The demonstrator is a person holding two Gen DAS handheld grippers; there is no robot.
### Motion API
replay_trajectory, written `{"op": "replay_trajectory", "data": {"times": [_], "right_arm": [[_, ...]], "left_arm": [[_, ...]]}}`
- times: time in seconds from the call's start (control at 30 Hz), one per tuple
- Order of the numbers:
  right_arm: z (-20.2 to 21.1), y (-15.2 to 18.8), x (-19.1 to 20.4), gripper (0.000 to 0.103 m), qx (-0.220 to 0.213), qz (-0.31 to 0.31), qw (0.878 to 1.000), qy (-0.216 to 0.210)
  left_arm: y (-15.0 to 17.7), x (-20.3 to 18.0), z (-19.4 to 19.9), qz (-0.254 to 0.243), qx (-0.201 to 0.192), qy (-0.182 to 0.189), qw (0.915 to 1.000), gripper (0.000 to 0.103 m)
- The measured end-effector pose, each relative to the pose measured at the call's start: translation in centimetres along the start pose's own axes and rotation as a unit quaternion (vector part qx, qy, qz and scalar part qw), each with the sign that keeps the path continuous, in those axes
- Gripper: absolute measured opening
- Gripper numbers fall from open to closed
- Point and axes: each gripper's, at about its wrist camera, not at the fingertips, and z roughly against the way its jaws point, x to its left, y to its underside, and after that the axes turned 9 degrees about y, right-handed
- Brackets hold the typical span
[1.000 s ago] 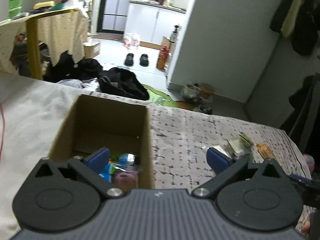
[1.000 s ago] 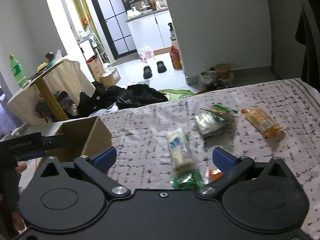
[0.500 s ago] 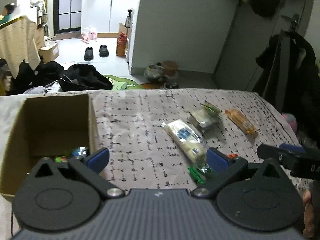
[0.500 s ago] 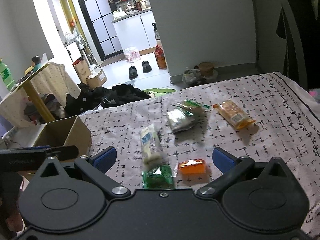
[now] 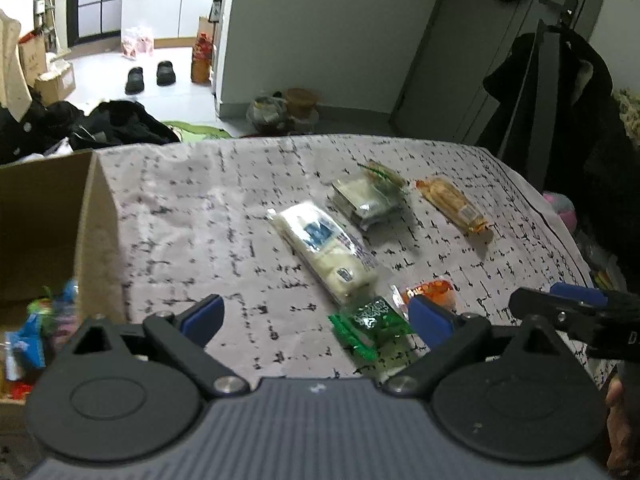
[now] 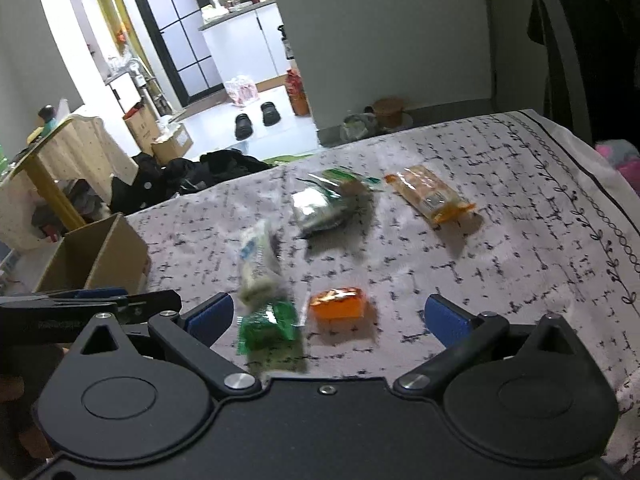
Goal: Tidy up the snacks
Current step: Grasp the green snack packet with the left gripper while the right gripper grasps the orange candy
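While part of the sorting is judged done, several bright wrapped snacks [image 5: 38,322] are already held in the brown cardboard box [image 5: 96,240]; five packets are left on the patterned grey cloth [image 5: 192,216]: long white packet [image 5: 322,246], silver-green pouch [image 5: 368,200], orange bar [image 5: 452,204], green sachet [image 5: 370,322], small orange block [image 6: 339,304]. Left gripper [image 5: 316,318]: closing slightly, wide, nothing gripped. Right gripper [image 6: 328,316]: wide, empty.

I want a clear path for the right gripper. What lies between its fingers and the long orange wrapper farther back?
In the right wrist view, a small orange packet lies ahead of the right gripper; beyond it, only patterned cloth until the long orange wrapper.
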Motion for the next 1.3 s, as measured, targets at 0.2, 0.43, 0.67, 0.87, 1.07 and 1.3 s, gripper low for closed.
{"op": "replay_trajectory", "data": {"times": [0.2, 0.43, 0.67, 0.87, 1.07, 1.3], "right_arm": [[-1.0, 0.0, -1.0, 0.096, 0.016, -0.007, 1.0, 0.003], [-2.8, -0.3, -1.6, 0.078, 0.033, -0.023, 0.999, 0.013], [-3.9, -0.9, -2.0, 0.069, 0.037, -0.018, 0.999, 0.016], [-4.3, -0.7, -2.4, 0.069, 0.047, -0.022, 0.999, 0.014], [-4.4, -0.4, -2.4, 0.069, 0.05, -0.027, 0.998, 0.012], [-4.0, 0.4, -2.1, 0.07, 0.056, -0.023, 0.998, 0.007]], "left_arm": [[0.2, -0.5, -2.6, -0.003, 0.014, 0.021, 0.9997, 0.087], [0.5, -1.3, -5.3, -0.01, 0.02, 0.039, 0.999, 0.071], [0.5, -1.3, -7.8, 0.002, 0.028, 0.066, 0.9974, 0.067], [1.3, -1.6, -8.4, -0.002, 0.045, 0.078, 0.996, 0.067], [2.3, -2.0, -7.8, -0.02, 0.052, 0.077, 0.9954, 0.067], [3.0, -2.8, -7.7, -0.041, 0.057, 0.072, 0.995, 0.066]]}}
